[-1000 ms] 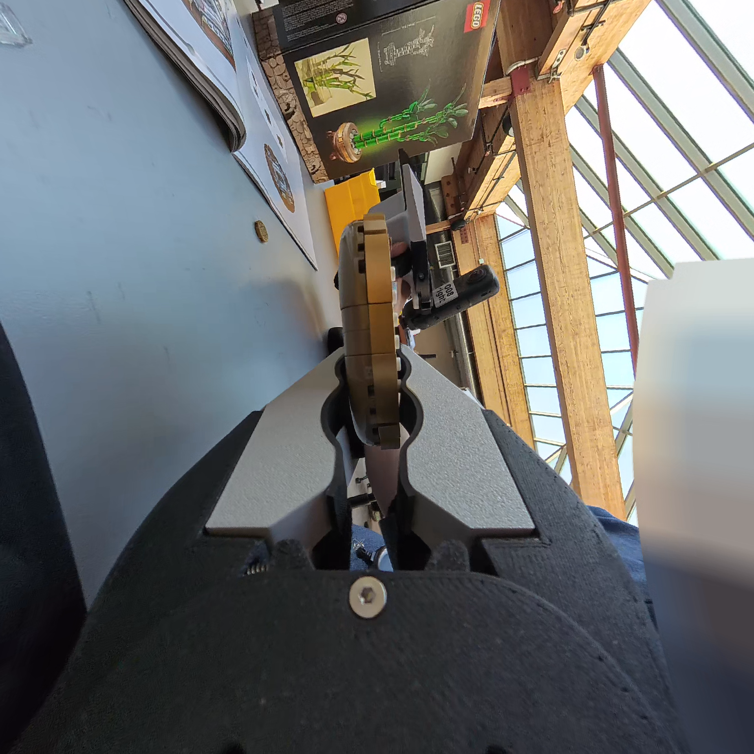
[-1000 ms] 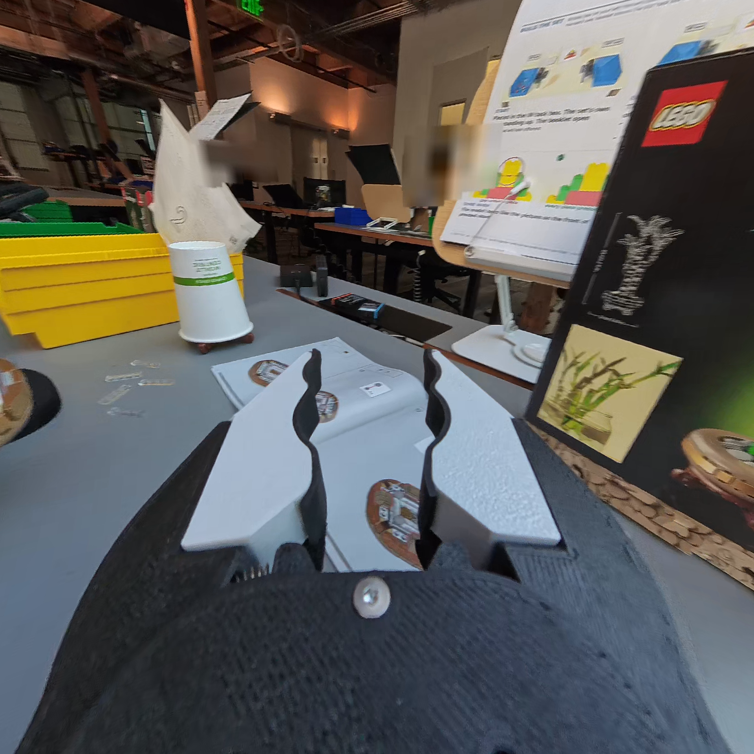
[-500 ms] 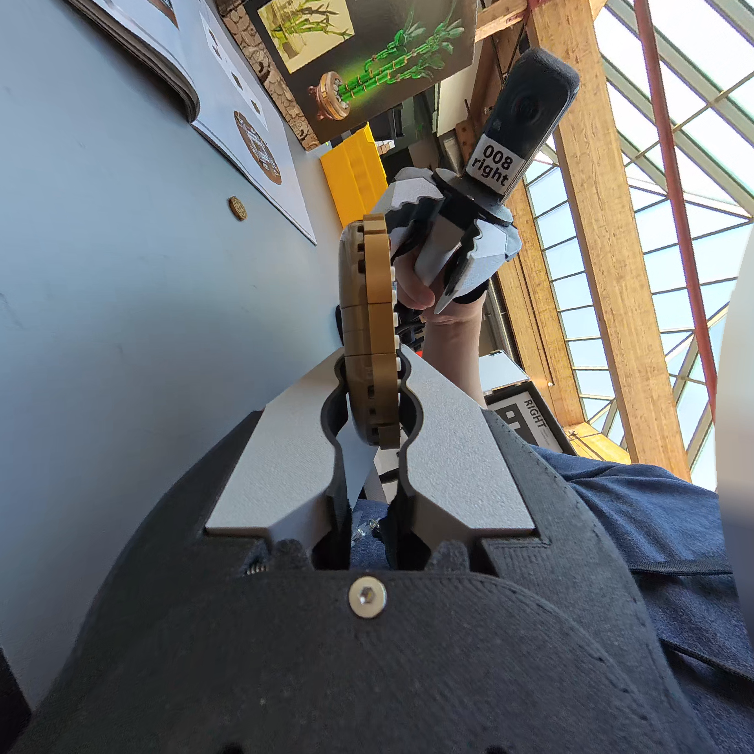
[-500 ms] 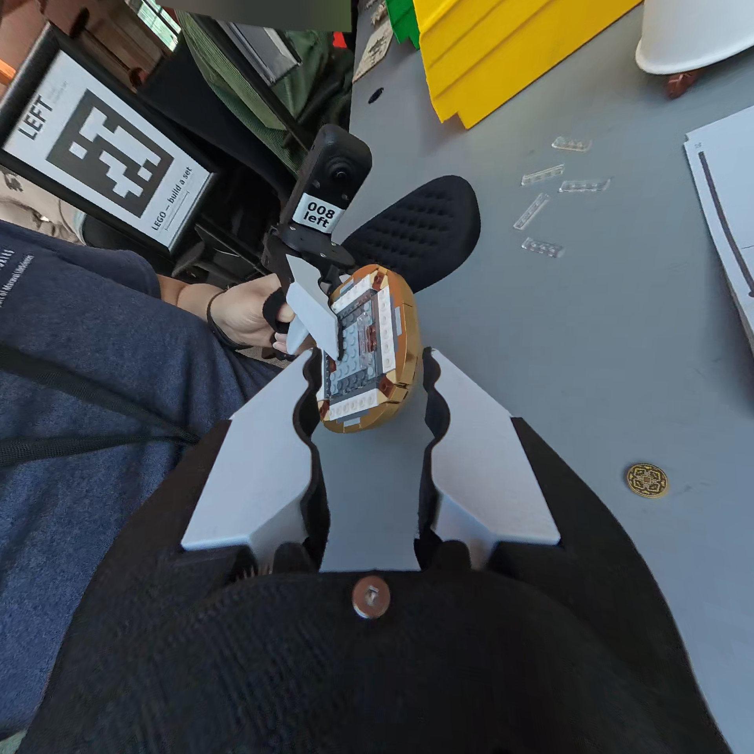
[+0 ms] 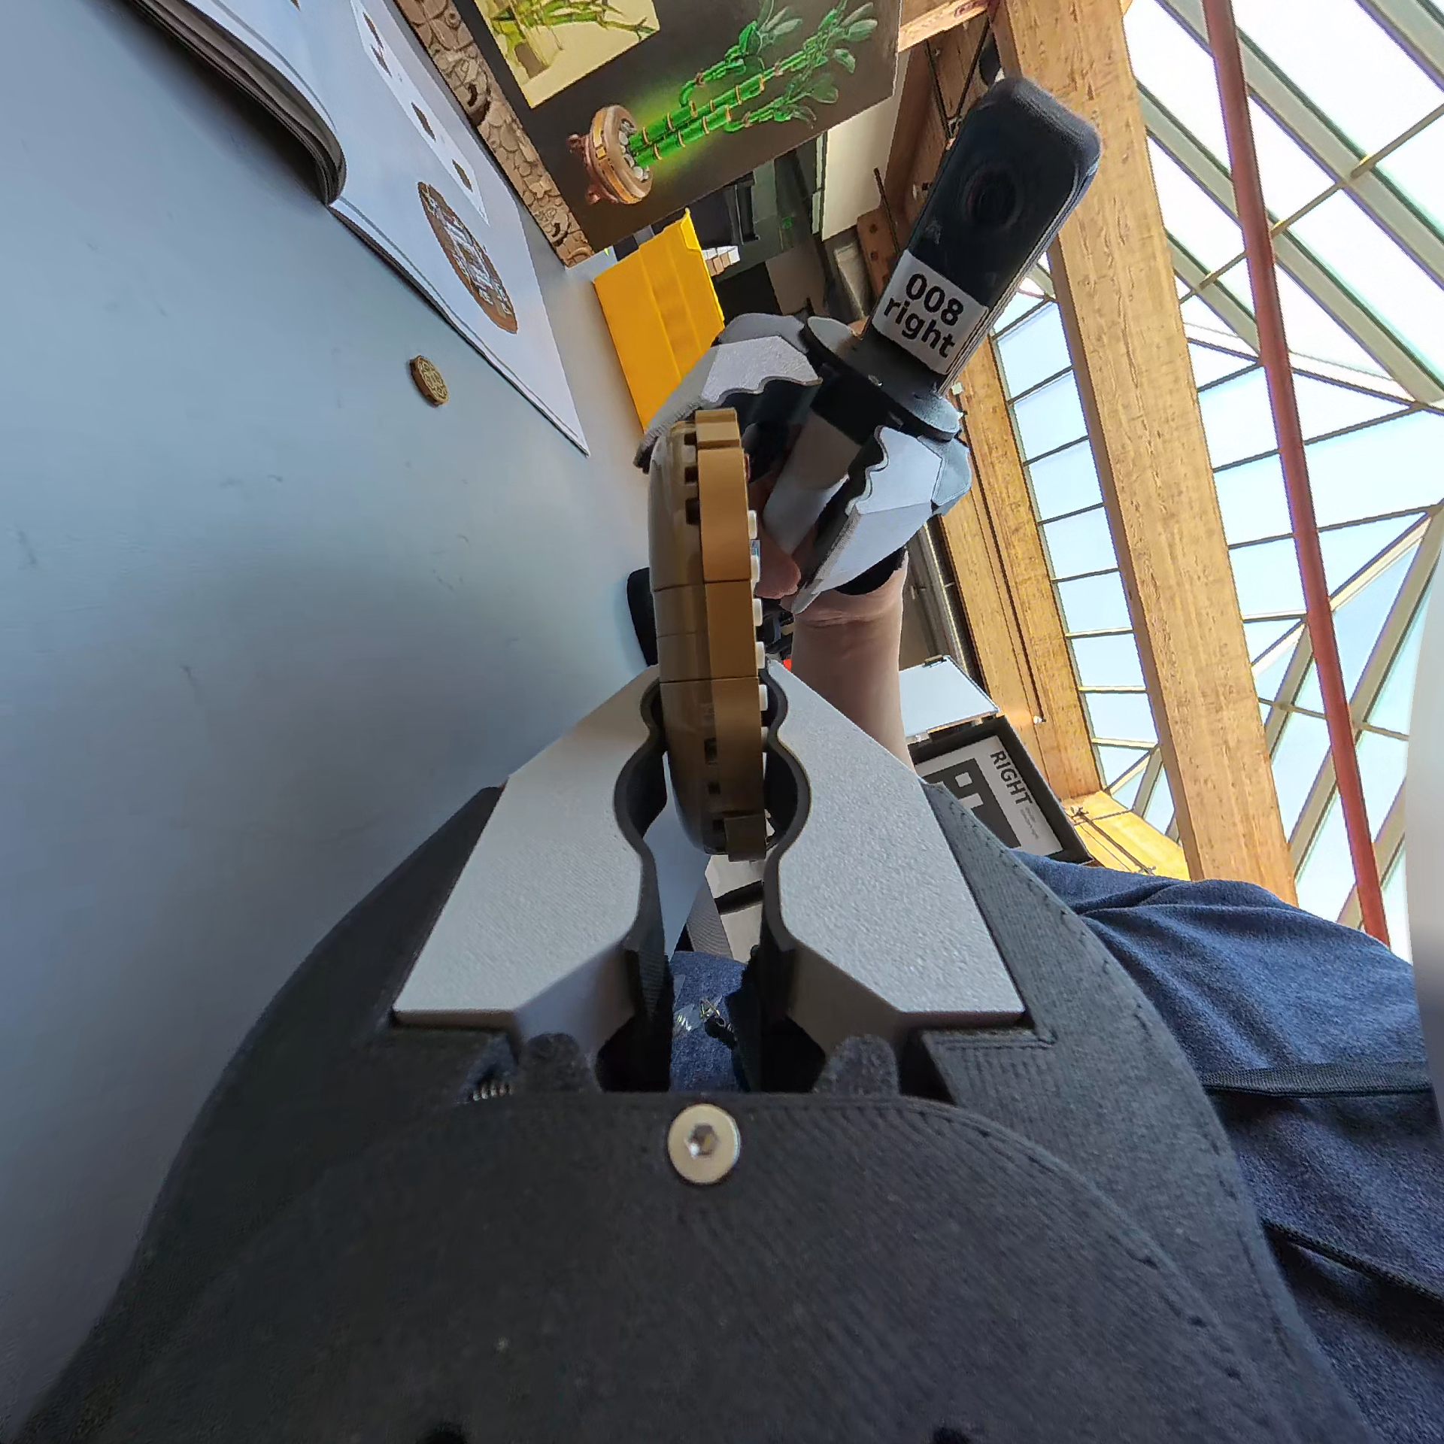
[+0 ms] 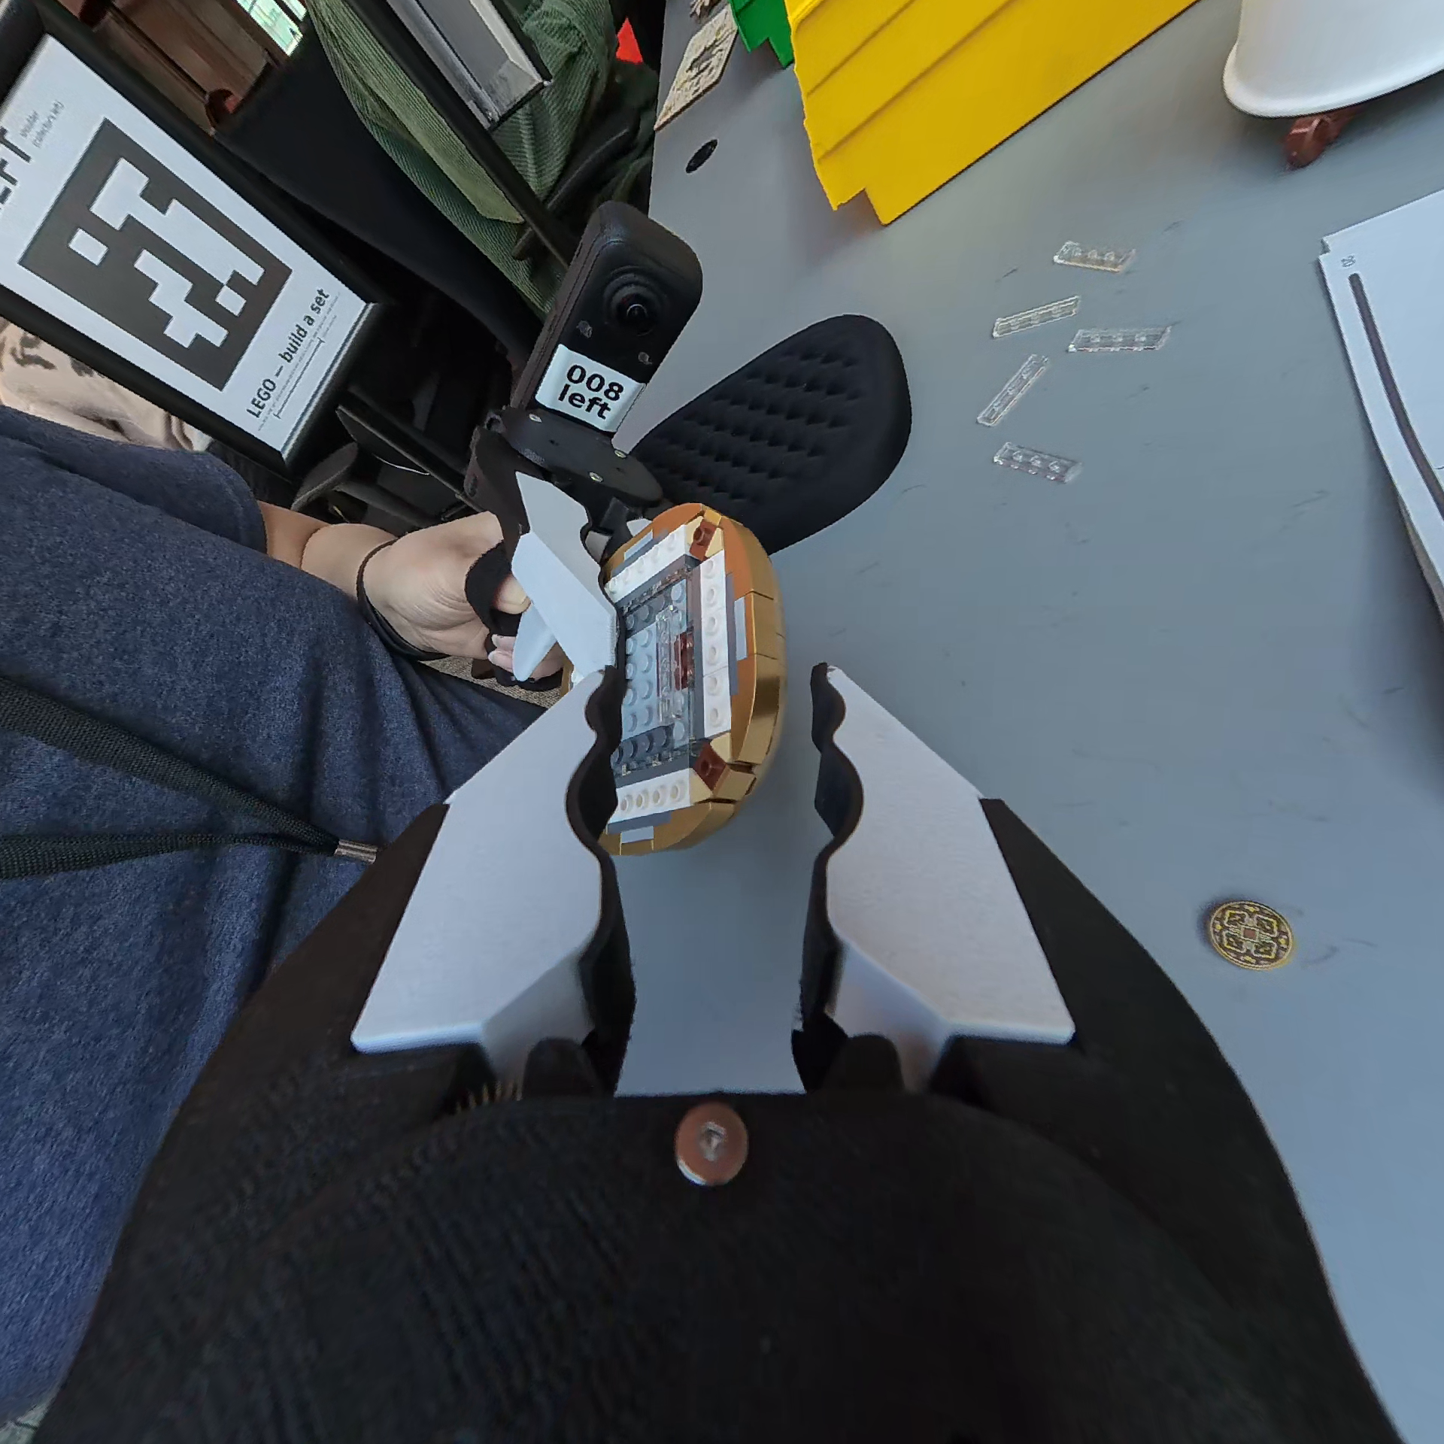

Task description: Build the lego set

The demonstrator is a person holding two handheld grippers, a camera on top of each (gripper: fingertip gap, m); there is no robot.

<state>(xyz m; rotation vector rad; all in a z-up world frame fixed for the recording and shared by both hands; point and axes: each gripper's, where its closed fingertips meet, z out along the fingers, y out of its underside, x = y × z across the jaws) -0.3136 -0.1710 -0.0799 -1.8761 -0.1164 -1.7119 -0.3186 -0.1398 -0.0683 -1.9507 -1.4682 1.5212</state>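
Left gripper (image 5: 711, 688) fingers clamp the round gold lego base (image 5: 707, 617) edge-on; right gripper (image 6: 707, 680) fingers gape, holding nothing

Round lego base (image 6: 695, 688) held edge-on above the worktop (image 6: 1094, 703), off its surface, clamped between the fingers of the left claw (image 5: 711, 703). Right claw (image 6: 707, 680) just before the base, jaws spread to either side of its studded face, not touching. Behind the base, on the worktop, a dimpled pad (image 6: 781, 422). Right of that, five small flat plates (image 6: 1039, 461) scattered loose. Farther back, stacked bins (image 6: 938, 101). At the right edge, an instruction booklet (image 6: 1399, 375); near it, toward the front, a lone round tile (image 6: 1249, 934). Set box (image 5: 703, 101) standing behind the booklet.
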